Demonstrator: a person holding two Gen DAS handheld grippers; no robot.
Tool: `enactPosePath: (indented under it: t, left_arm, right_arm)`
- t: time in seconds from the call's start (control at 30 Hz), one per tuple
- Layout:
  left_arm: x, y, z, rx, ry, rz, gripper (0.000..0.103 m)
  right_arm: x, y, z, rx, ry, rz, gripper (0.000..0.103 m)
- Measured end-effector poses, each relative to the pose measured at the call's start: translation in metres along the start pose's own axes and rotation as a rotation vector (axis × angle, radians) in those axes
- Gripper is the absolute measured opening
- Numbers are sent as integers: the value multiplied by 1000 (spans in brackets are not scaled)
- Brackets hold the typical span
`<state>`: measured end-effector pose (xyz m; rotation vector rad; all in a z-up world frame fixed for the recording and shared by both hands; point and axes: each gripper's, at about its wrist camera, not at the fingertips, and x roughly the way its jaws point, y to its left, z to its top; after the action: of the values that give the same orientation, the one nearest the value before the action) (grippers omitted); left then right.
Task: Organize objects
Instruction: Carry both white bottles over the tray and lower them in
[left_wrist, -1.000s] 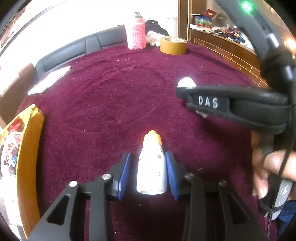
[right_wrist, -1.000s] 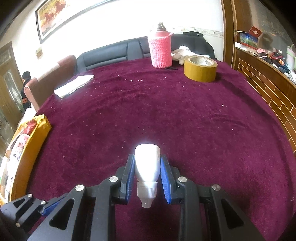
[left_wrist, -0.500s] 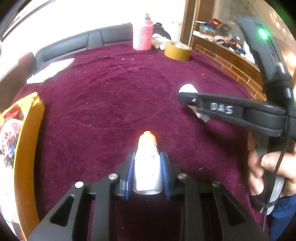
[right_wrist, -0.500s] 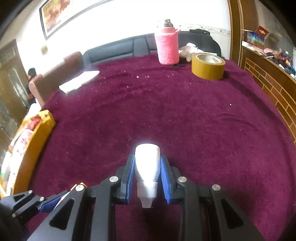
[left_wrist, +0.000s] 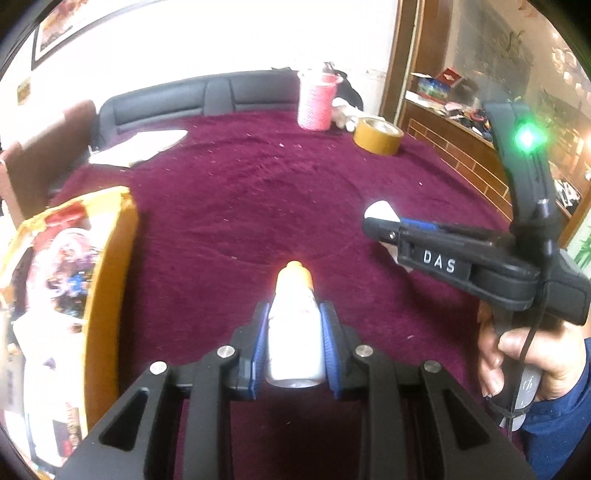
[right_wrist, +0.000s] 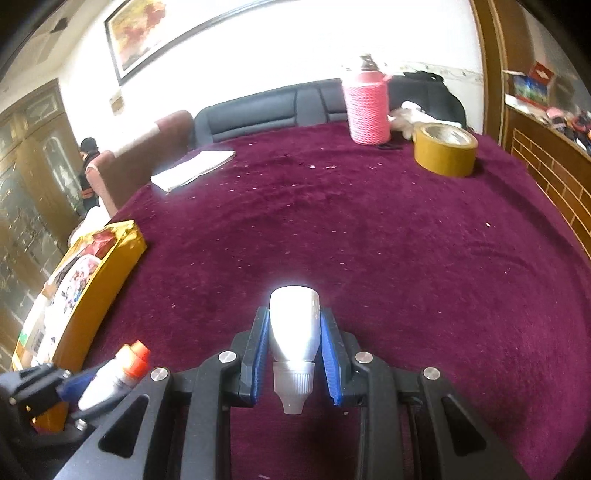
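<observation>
Left gripper: jaws closed on the orange-capped bottle; both blue pads press its sides. Jaws narrowed onto the bottle within the last second.
Orange-capped bottle: white body, orange cap pointing away from the left wrist camera, base toward it. Held clear above the maroon tablecloth. In the right wrist view it shows at lower left, tilted, cap uppermost.
Right gripper: jaws closed on the white bottle; pads touch both sides.
White bottle: ribbed nozzle cap points toward the right wrist camera, rounded base away. Only its white end shows past the fingers in the left wrist view.
Right hand: wrapped around the gripper handle, blue sleeve at the wrist.
Snack bag: yellow, flat on the cloth at the left edge.
Tape roll: brown, far right of the table, near the pink flask.
Pink flask: upright, at the far edge.
Folded paper: far left, flat on the cloth.
</observation>
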<state>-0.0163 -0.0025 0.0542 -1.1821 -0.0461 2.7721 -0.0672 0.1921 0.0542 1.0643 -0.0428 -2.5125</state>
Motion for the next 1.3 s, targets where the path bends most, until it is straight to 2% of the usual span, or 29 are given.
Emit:
enactPosePath:
  t: [0.27, 0.67, 1.03, 1.3]
  left_arm:
    - [-31, 21, -6, -15, -52, 63, 26]
    - [-57, 50, -16, -47, -94, 86, 26]
    - [-83, 95, -26, -123, -138, 115, 26]
    - [-98, 137, -38, -196, -157, 168, 26]
  right_arm:
    - [-17, 34, -11, -36, -14, 44, 28]
    - [-39, 91, -19, -77, -7, 116, 29]
    - [-38, 143, -20, -134, 8, 174, 29]
    - [-35, 181, -13, -186, 16, 216, 29]
